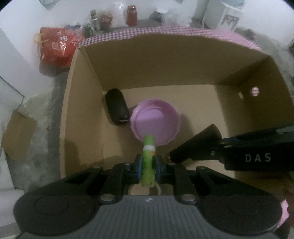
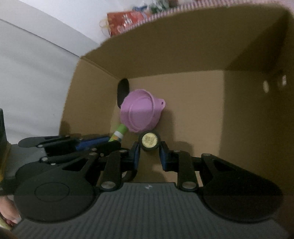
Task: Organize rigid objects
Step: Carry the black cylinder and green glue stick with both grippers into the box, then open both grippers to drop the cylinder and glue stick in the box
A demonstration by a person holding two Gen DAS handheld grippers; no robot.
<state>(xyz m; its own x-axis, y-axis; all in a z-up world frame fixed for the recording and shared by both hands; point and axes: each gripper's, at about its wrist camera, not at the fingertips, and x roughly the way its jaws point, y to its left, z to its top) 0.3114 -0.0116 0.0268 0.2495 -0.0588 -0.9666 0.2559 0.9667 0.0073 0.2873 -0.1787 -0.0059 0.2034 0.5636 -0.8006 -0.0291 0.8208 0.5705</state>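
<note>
Both grippers hang over an open cardboard box, pointing down into it. My left gripper is shut on a green tube with a white band, which stands up between the blue pads. My right gripper is shut on a small black round tin with a gold label. On the box floor lie a purple bowl and, to its left, a black oblong case. The right wrist view also shows the bowl, the case and the green tube. The right gripper's finger reaches in from the right.
The box's outside is purple gingham. Its right half has bare floor. Behind the box stand a red gift bag, bottles and jars. A loose cardboard piece lies at the left.
</note>
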